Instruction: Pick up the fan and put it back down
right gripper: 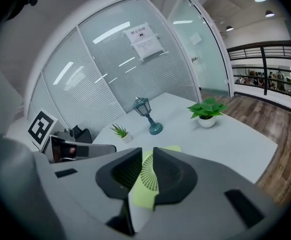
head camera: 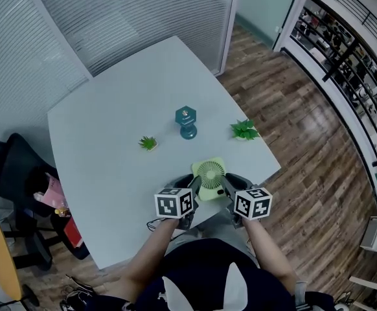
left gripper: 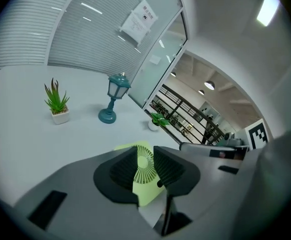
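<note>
A white table (head camera: 111, 128) stands on a wooden floor (head camera: 305, 135). Glass walls with blinds (head camera: 130, 11) meet behind it, and one bears a paper notice (left gripper: 139, 21). A black office chair (head camera: 10, 167) sits at the left and a dark railing (head camera: 354, 50) runs along the right. Ceiling lamps (left gripper: 209, 85) glow.

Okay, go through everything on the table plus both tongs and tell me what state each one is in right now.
fan: gripped from two sides, grille facing up.
left tongs: shut on the fan's edge.
right tongs: shut on the fan's opposite edge.
lantern: upright, untouched.
spiky plant: upright, untouched.
leafy plant: upright, untouched.
</note>
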